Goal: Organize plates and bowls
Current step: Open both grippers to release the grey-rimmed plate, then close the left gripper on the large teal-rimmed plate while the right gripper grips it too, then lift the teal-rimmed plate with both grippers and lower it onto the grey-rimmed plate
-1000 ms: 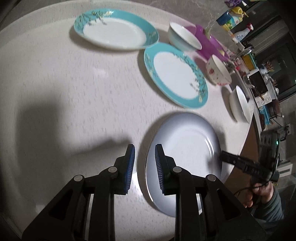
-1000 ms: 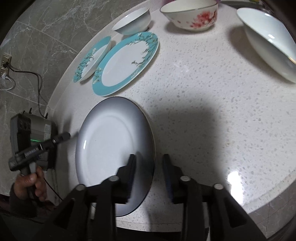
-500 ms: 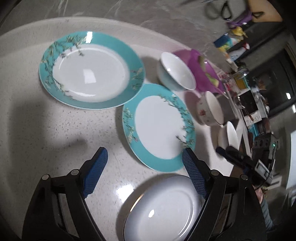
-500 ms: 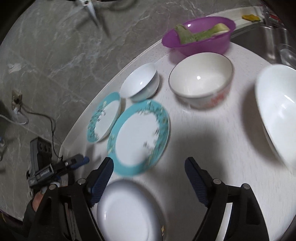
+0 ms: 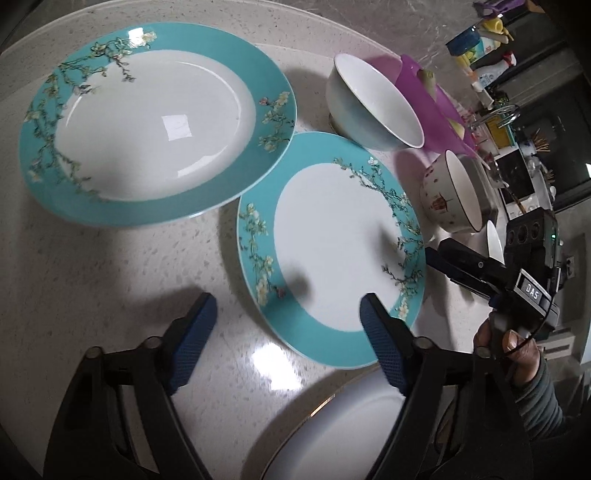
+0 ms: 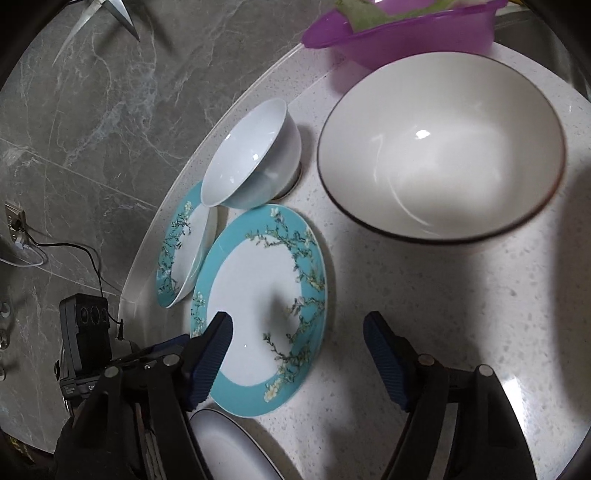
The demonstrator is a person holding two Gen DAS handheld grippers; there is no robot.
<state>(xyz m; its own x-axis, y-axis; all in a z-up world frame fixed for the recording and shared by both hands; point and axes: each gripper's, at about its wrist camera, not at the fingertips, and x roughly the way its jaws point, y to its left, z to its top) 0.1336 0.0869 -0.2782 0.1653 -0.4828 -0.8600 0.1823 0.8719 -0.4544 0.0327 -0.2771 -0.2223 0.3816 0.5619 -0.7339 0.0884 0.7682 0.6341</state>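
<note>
Two grippers are in your hands, and both stand spread wide with nothing between the pads. Your left gripper (image 5: 286,334) hangs over the pale speckled counter (image 5: 92,266), its blue pads apart on either side of the near edge of the flat teal-rimmed plate (image 5: 332,251), which lies toward 1 o'clock in that view. At 11 o'clock sits the deeper teal-rimmed plate (image 5: 155,122), its rim slightly overlapping the flat plate's edge. A small white bowl (image 5: 373,101) stands at 1 o'clock beyond the plates, just in front of the purple bowl (image 5: 424,88), and the flower-patterned bowl (image 5: 452,194) sits at 2 o'clock. A white plate (image 5: 343,432) with a thin dark rim shows at 5 o'clock, partly hidden by the gripper's frame. Your right gripper (image 5: 465,266) reaches in from 3 o'clock there. From the right wrist view, your right gripper (image 6: 297,354) hovers with its left pad over the flat teal-rimmed plate (image 6: 258,295) and its right pad over bare counter (image 6: 461,314). The large flower-patterned bowl (image 6: 439,147) fills 1 o'clock, upright, with the purple bowl (image 6: 413,31) behind it. The small white bowl (image 6: 251,155) stands at 11 o'clock, the deeper teal plate (image 6: 181,247) lies at 10 o'clock, and the white plate (image 6: 229,446) peeks in at 6 o'clock.
</note>
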